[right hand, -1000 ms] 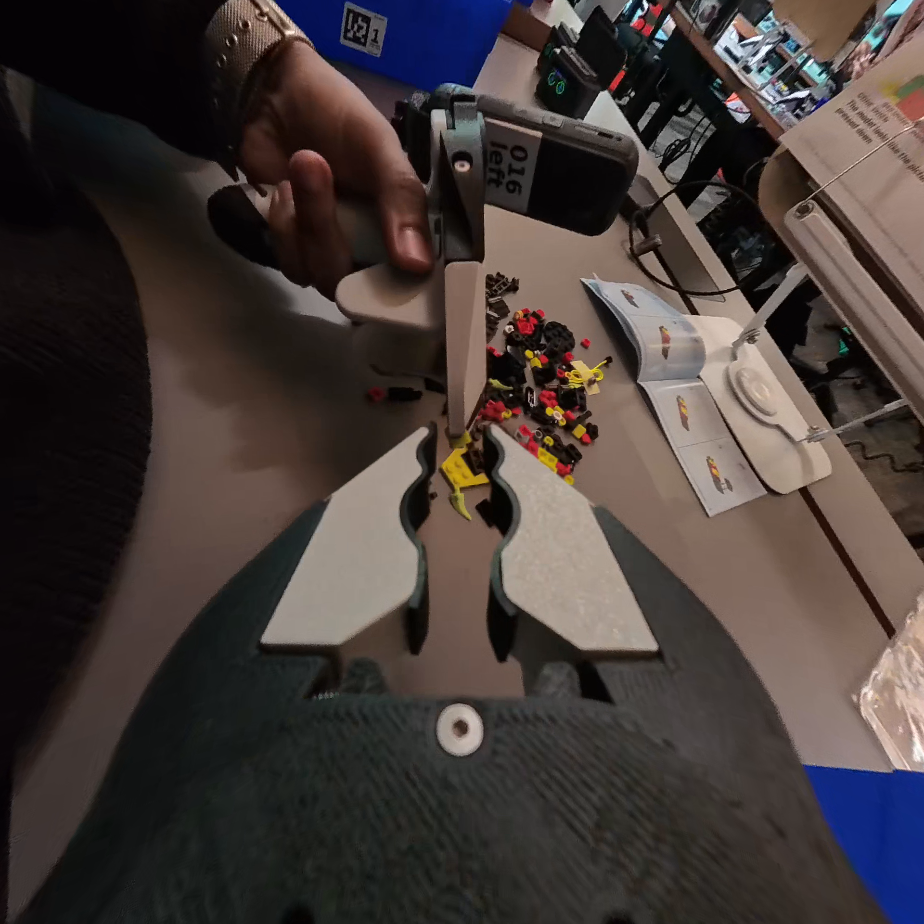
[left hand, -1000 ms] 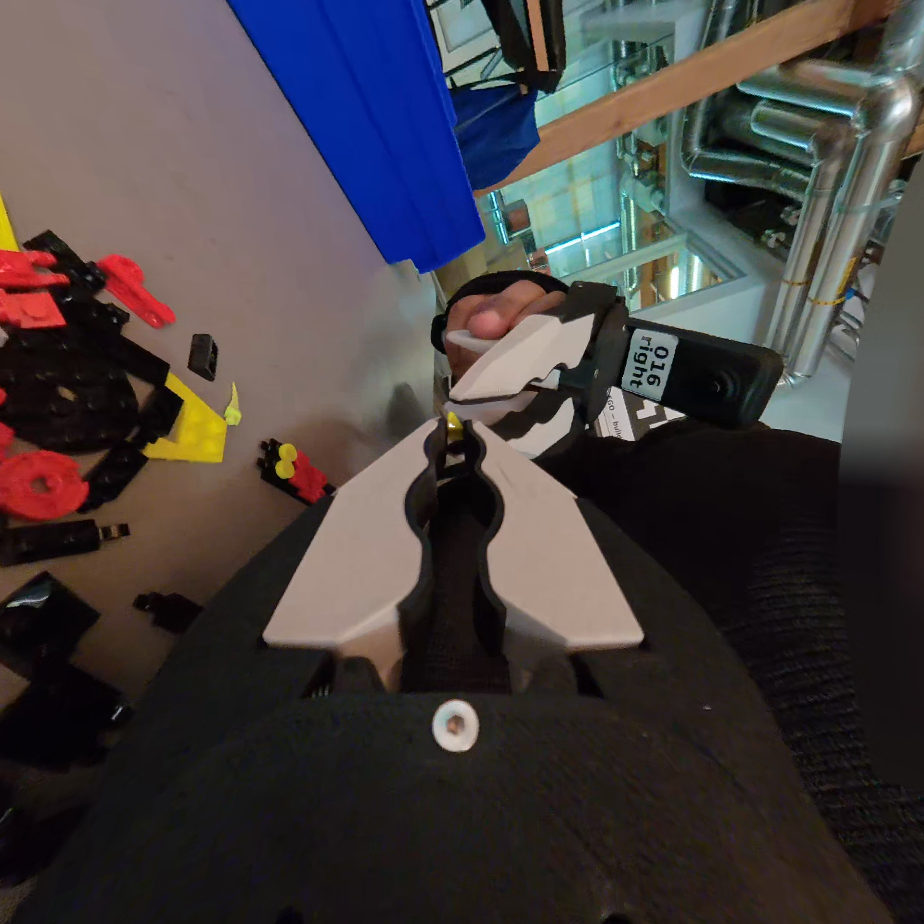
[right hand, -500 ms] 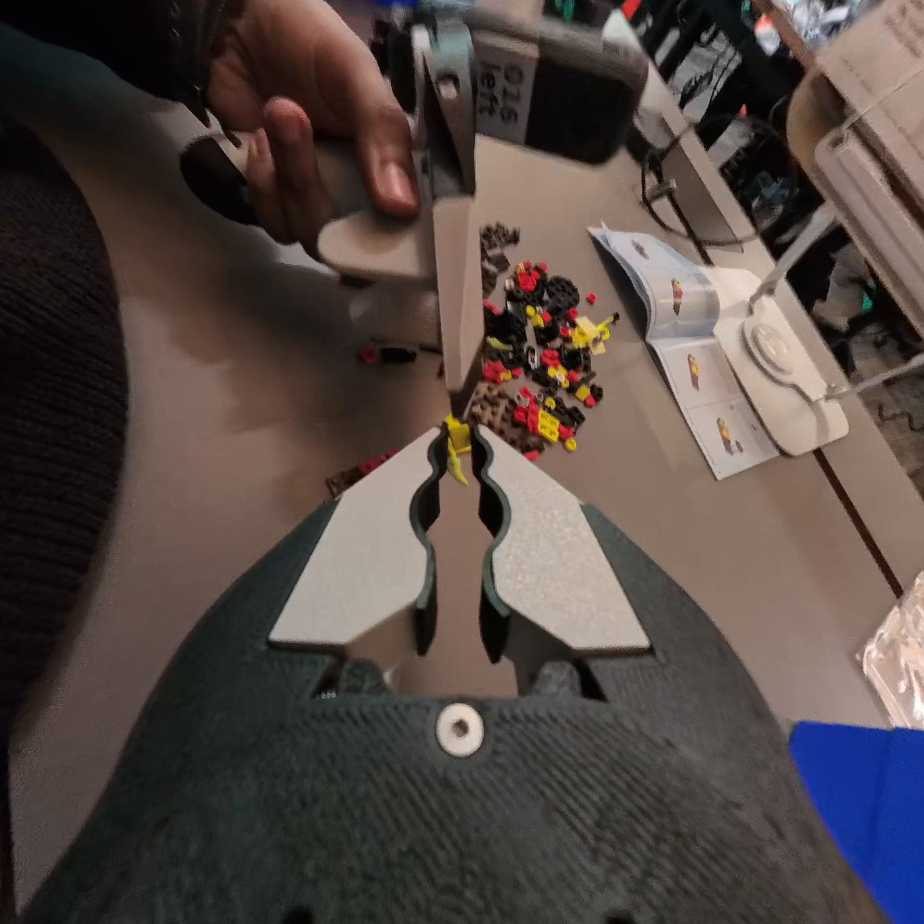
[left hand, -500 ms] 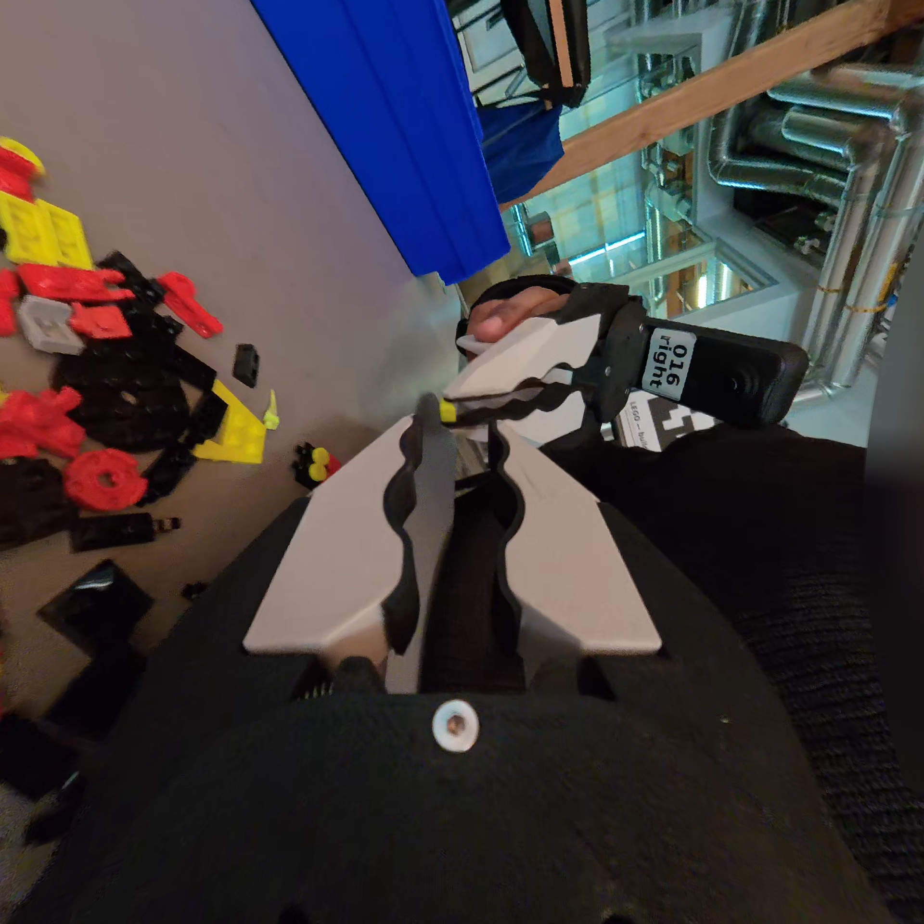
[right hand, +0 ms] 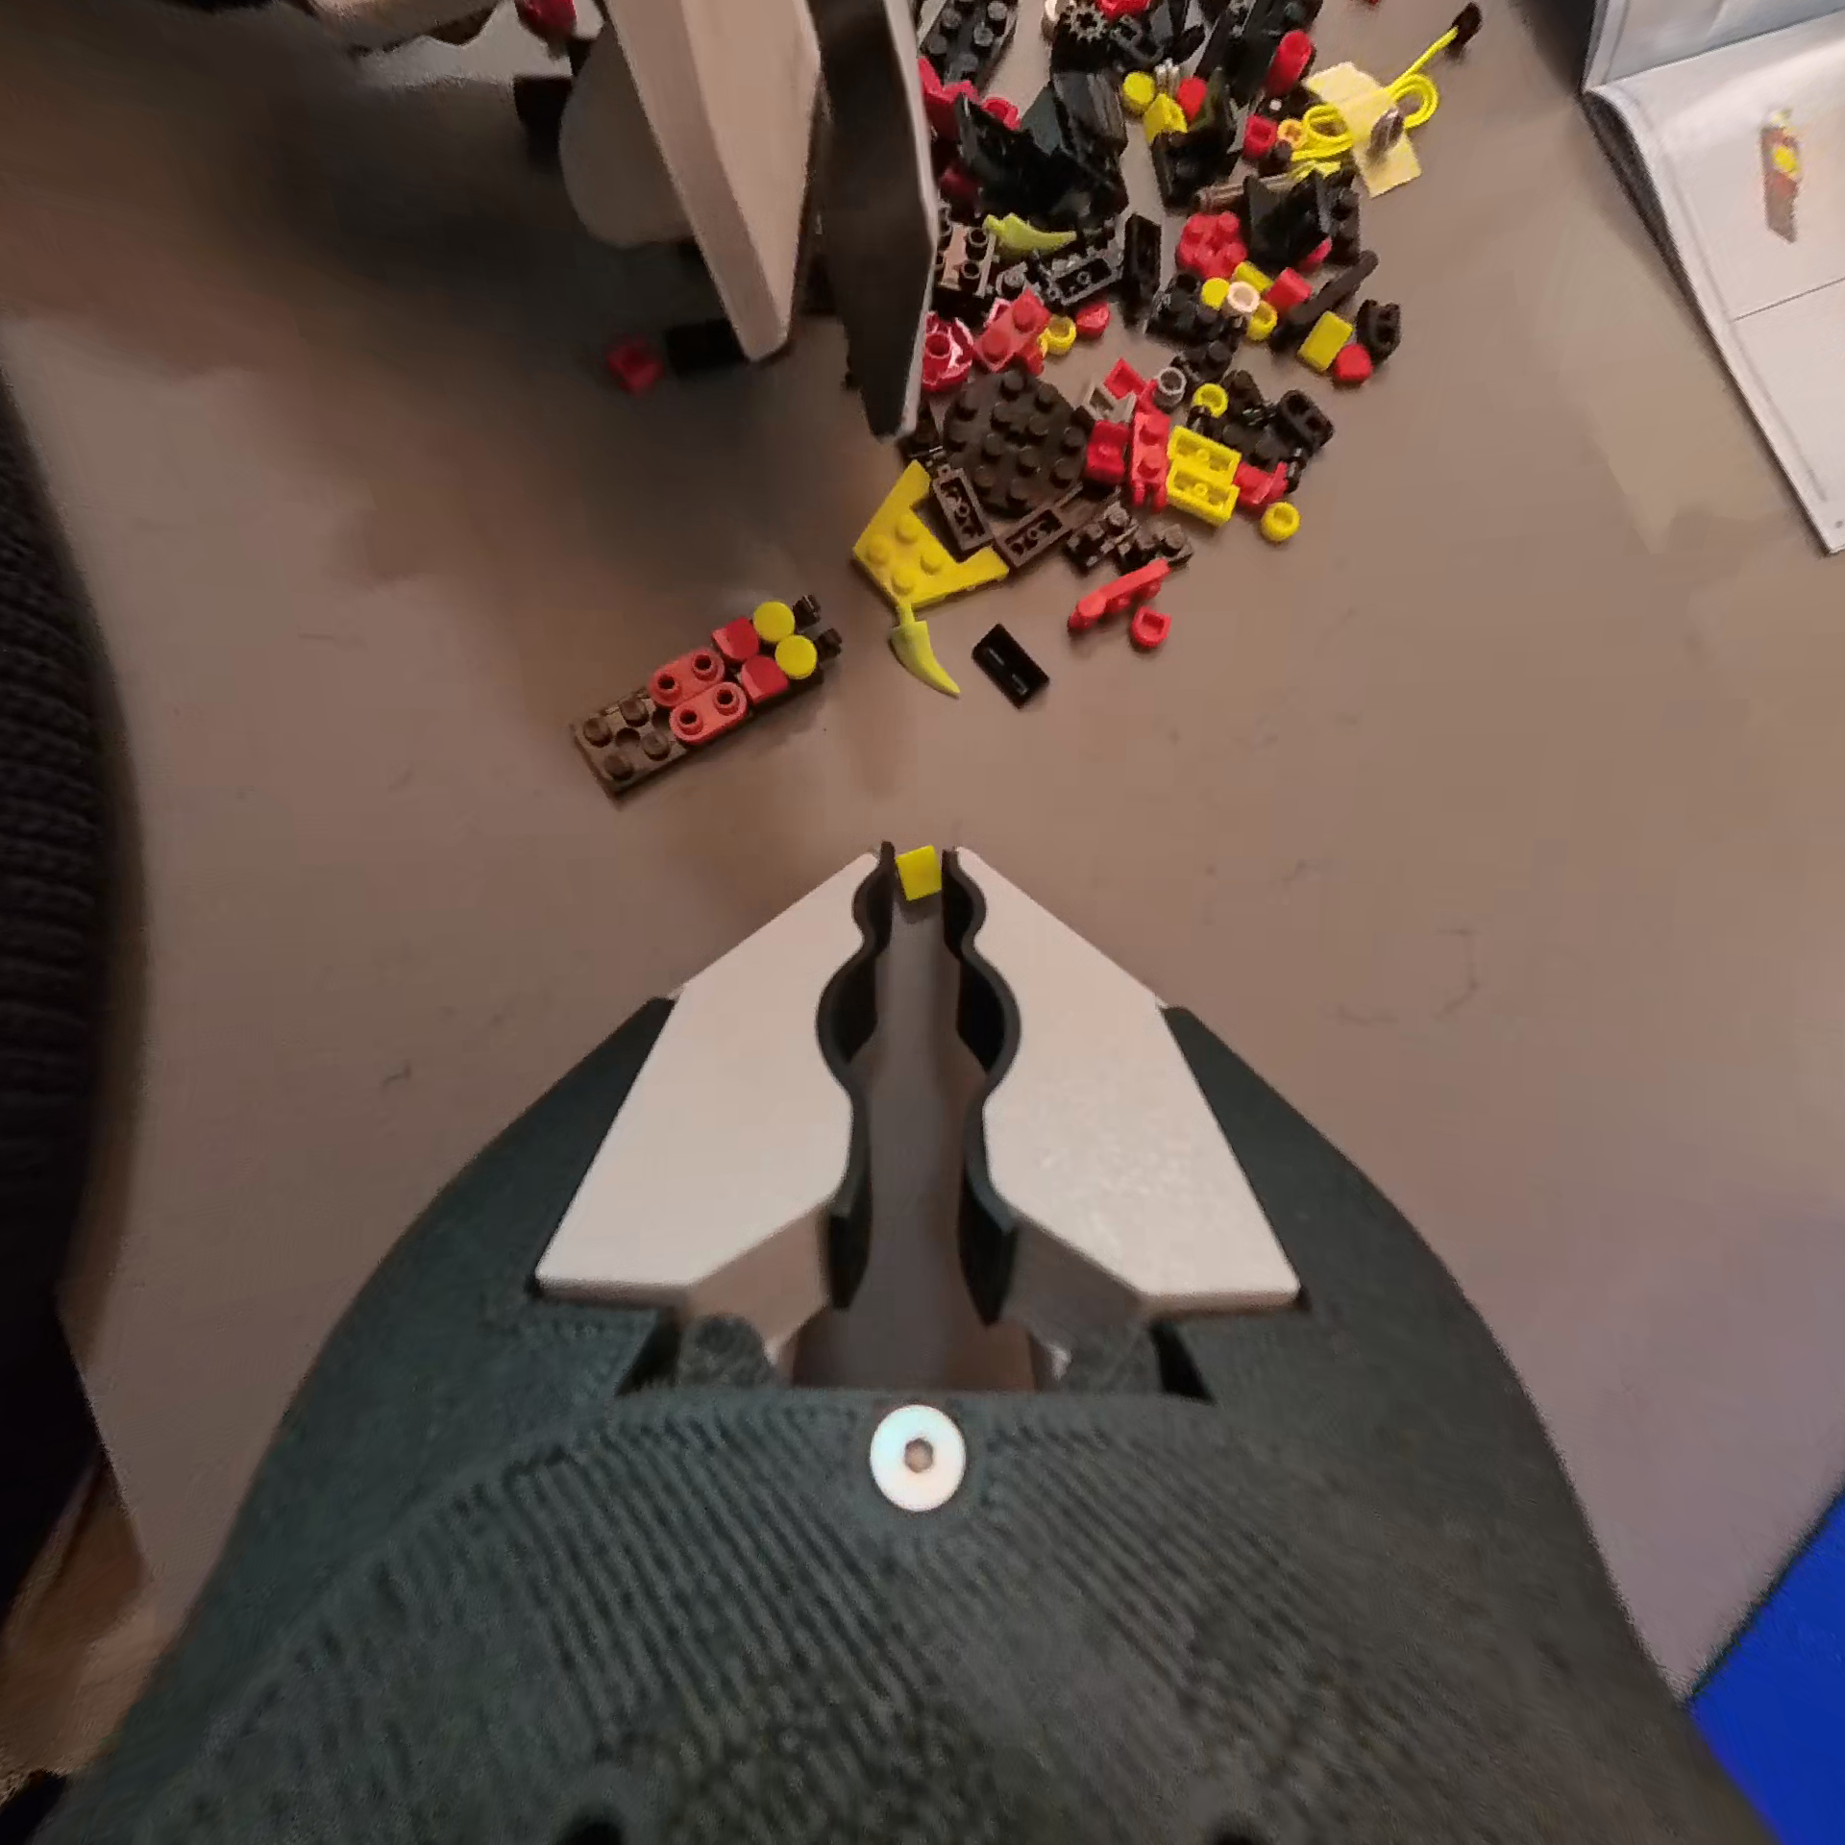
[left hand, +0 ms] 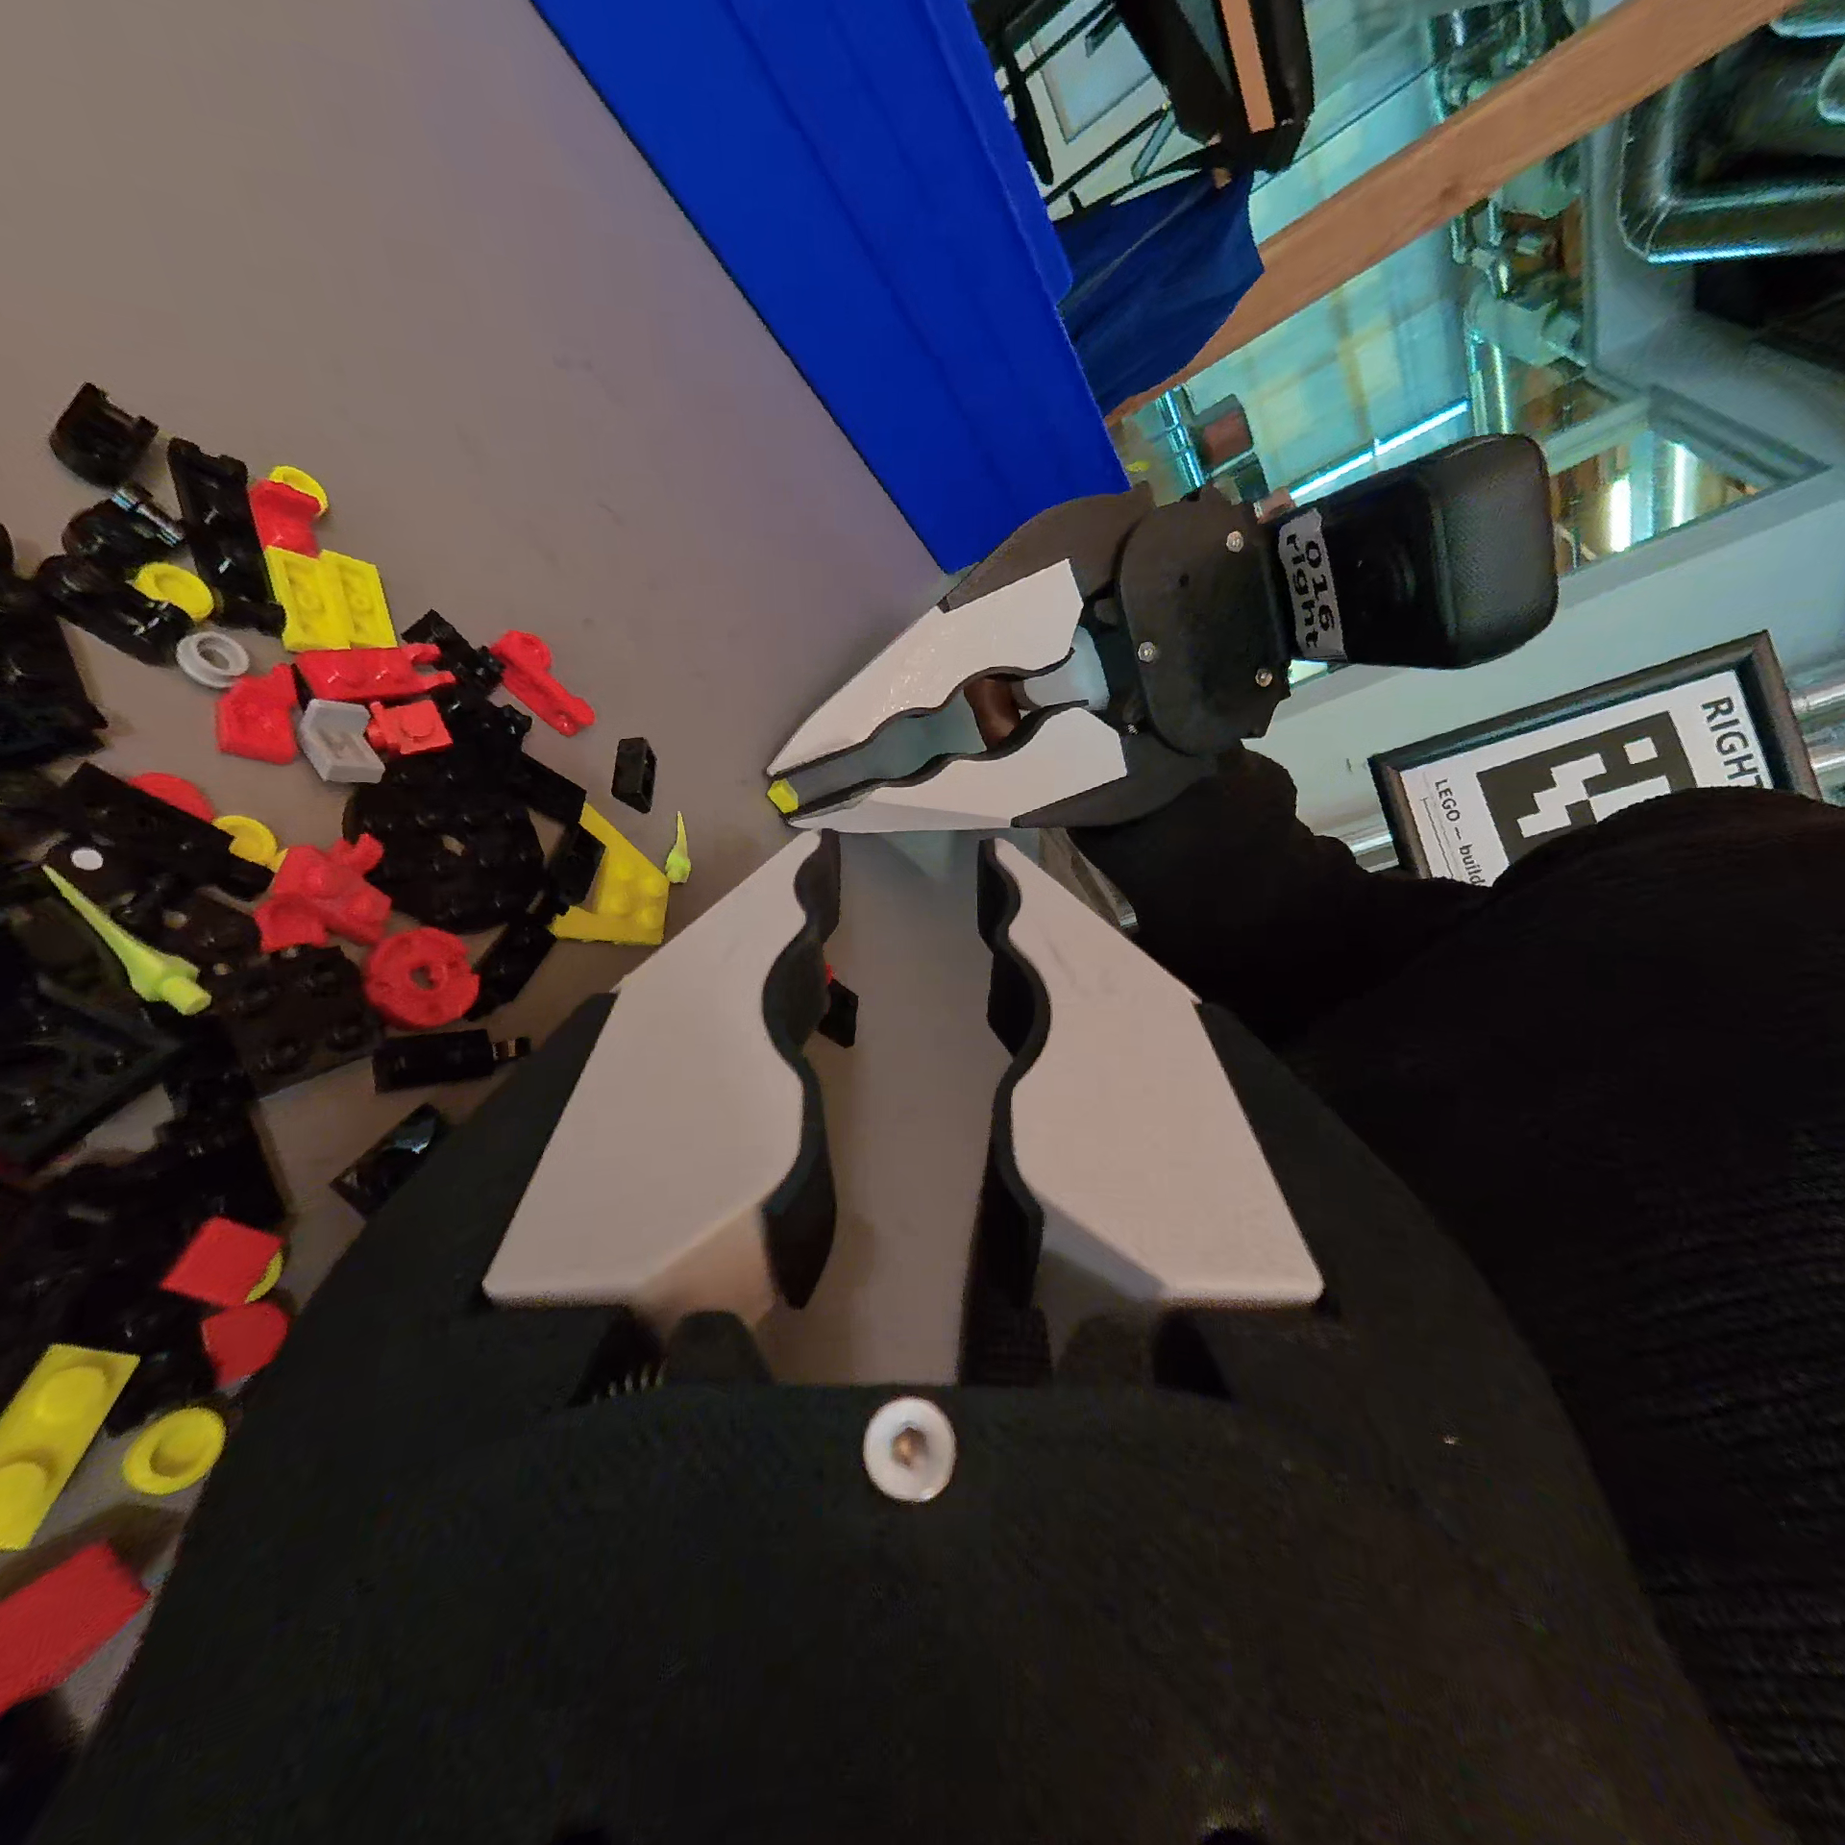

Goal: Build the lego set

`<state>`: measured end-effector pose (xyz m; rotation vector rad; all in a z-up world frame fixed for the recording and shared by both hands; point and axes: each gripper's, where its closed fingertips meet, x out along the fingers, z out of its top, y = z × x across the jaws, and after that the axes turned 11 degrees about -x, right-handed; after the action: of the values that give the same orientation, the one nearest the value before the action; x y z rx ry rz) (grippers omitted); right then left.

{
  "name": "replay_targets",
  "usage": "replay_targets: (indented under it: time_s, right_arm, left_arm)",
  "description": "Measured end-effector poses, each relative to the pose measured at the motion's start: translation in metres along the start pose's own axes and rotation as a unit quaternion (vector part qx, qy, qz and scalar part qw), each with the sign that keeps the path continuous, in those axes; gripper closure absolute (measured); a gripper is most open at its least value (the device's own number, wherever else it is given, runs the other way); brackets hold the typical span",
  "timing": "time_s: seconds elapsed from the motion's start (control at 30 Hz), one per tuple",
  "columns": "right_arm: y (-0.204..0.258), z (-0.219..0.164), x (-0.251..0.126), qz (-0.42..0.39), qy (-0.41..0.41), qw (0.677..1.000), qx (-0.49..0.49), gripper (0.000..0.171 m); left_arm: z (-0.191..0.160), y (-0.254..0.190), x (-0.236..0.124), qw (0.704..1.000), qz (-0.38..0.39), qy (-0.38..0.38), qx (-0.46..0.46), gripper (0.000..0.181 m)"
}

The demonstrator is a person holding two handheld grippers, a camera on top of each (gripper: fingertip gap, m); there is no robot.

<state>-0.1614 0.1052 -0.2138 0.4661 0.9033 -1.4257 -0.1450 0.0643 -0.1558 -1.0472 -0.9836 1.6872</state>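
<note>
1. The right tongs [right hand: 917,855] are pinching a small yellow plastic brick [right hand: 917,873] between their very tips, above the bare grey-brown bench [right hand: 1298,849].
2. In the left wrist view the same right tongs [left hand: 784,794] are lying sideways just beyond the left tongs [left hand: 904,849], with the small yellow plastic brick [left hand: 781,795] poking out at the tip.
3. The left tongs are standing apart, with nothing between their grey fingers [left hand: 699,1078].
4. A partly built assembly, a black studded plate carrying red rounded pieces and two yellow round studs [right hand: 704,689], is lying on the bench ahead of the right tongs and to the left, well apart from the held brick.
5. A loose heap of black, red and yellow plastic pieces [right hand: 1128,329] is lying farther off; a yellow wedge plate [right hand: 914,559], a lime-green curved claw piece [right hand: 923,654] and a small black tile [right hand: 1008,664] are sitting at its near edge.
6. An open printed instruction booklet [right hand: 1747,230] is lying at the right edge of the bench.
7. A white sticker bearing writing is showing on the black camera body [left hand: 1398,589] of the right tool, and a framed white sign with a black square marker and writing [left hand: 1597,769] is standing behind it.
8. A blue panel [left hand: 849,250] is bordering the bench.
</note>
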Motion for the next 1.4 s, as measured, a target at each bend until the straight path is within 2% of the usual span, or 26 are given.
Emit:
replay_targets:
  time_s: [0.23,0.4,0.53,0.67,1.0,1.1,1.4]
  right_arm:
    - [-0.003,0.002,-0.008,-0.027,0.006,0.999,0.041,0.153]
    - [-0.008,-0.002,-0.016,-0.079,0.02,0.979,0.187,0.149]
    - [0.011,-0.002,-0.013,-0.055,-0.002,0.961,0.27,0.151]
    - [0.014,-0.001,-0.005,-0.045,0.004,0.966,0.255,0.151]
    - [-0.001,0.004,0.005,-0.07,0.006,0.97,0.234,0.154]
    - [-0.003,0.004,0.006,-0.076,0.011,0.971,0.226,0.16]
    - [-0.003,0.004,0.005,-0.077,0.012,0.974,0.213,0.165]
  left_arm:
    - [0.002,-0.004,0.0,1.0,0.001,-0.008,0.02,0.156]
    - [0.002,-0.001,-0.001,0.999,0.024,-0.012,0.043,0.159]
    - [-0.003,0.006,0.002,0.996,0.057,0.005,0.072,0.16]
    - [-0.011,0.011,0.007,0.991,0.083,0.026,0.1,0.16]
    - [-0.003,0.005,0.003,0.993,0.065,0.006,0.093,0.161]
    - [-0.003,0.004,0.003,0.993,0.064,0.007,0.095,0.161]
    - [-0.007,0.009,0.003,0.989,0.086,0.017,0.12,0.162]
